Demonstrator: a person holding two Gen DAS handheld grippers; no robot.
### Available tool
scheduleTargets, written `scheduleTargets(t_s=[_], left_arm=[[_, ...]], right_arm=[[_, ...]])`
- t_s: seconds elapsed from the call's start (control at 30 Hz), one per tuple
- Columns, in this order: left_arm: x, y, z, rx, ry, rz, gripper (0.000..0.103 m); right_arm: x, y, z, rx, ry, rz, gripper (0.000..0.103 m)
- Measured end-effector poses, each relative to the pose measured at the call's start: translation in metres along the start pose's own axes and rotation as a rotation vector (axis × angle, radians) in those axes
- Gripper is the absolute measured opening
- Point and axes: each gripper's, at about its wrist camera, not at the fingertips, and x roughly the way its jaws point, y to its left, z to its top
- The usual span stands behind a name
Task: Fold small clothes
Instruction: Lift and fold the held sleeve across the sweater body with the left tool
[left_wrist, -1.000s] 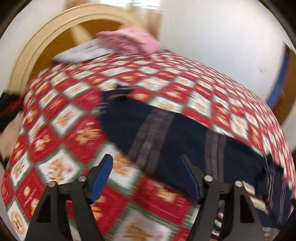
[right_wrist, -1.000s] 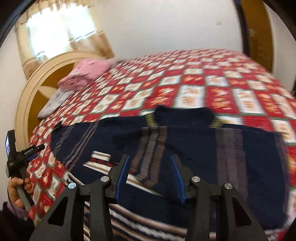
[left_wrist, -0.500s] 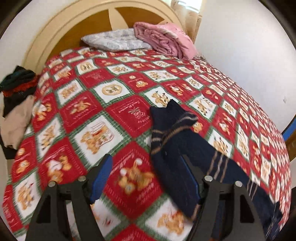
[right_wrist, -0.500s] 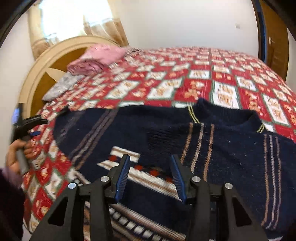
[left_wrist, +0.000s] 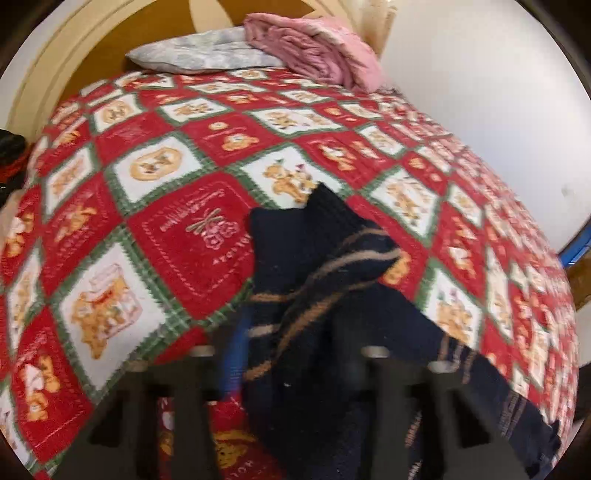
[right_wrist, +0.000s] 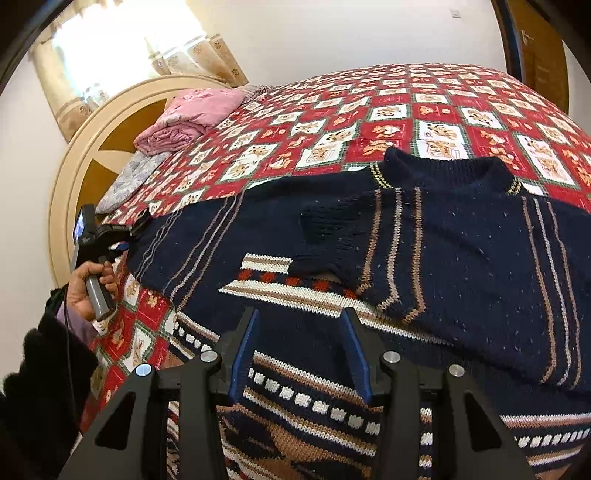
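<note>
A bed covered by a red, white and green patchwork blanket (right_wrist: 436, 110) filled both views, with a cream arched headboard (right_wrist: 74, 177), a grey pillow (left_wrist: 207, 55) and a folded pink quilt (left_wrist: 314, 48) at its head. A navy knitted sweater (right_wrist: 461, 236) with tan stripes lay spread across the near part of the blanket, collar toward the far side. The left gripper (left_wrist: 291, 354) was at the end of the sweater's sleeve (left_wrist: 321, 266); the cuff bunched up between its fingers, the blue pad pressed against the knit. That view was blurred, yet the jaws appeared clamped on the sleeve. In the right wrist view the left gripper (right_wrist: 127, 236) sat at the sleeve's outer tip. The right gripper (right_wrist: 299, 350) hovered over the sweater's patterned lower body, jaws parted moderately, holding nothing; contact with the cloth could not be determined
</note>
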Motion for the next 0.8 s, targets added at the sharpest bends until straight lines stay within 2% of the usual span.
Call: scheduleTargets(t_s=[0.03, 0.1, 0.17, 0.23, 0.37, 0.53, 0.67, 0.77, 0.8], left_arm=[[-0.001, 0.005, 0.001, -0.021, -0.002, -0.022, 0.016], [-0.003, 0.013, 0.002, -0.067, 0.005, -0.082, 0.015], [-0.009, 0.016, 0.003, -0.112, 0.002, -0.107, 0.015], [-0.028, 0.008, 0.003, -0.107, -0.052, -0.125, 0.014], [-0.073, -0.045, -0.002, 0.05, -0.153, -0.147, 0.014], [-0.134, -0.129, -0.029, 0.23, -0.238, -0.256, 0.014], [-0.177, -0.198, -0.081, 0.397, -0.273, -0.359, 0.014], [-0.193, -0.254, -0.142, 0.517, -0.244, -0.469, 0.014], [-0.193, -0.267, -0.16, 0.554, -0.239, -0.479, 0.015]], right_arm=[[-0.002, -0.001, 0.0, 0.004, -0.006, 0.0, 0.047], [-0.007, -0.002, 0.0, 0.008, -0.015, 0.0, 0.047], [-0.014, -0.004, -0.001, 0.016, -0.033, -0.002, 0.047], [-0.02, -0.009, -0.002, 0.032, -0.049, -0.008, 0.047], [-0.033, -0.028, -0.005, 0.105, -0.076, -0.023, 0.047], [-0.062, -0.057, -0.014, 0.198, -0.141, -0.05, 0.047], [-0.095, -0.085, -0.024, 0.268, -0.211, -0.093, 0.047], [-0.116, -0.105, -0.032, 0.319, -0.251, -0.128, 0.047], [-0.121, -0.111, -0.035, 0.331, -0.26, -0.14, 0.047]])
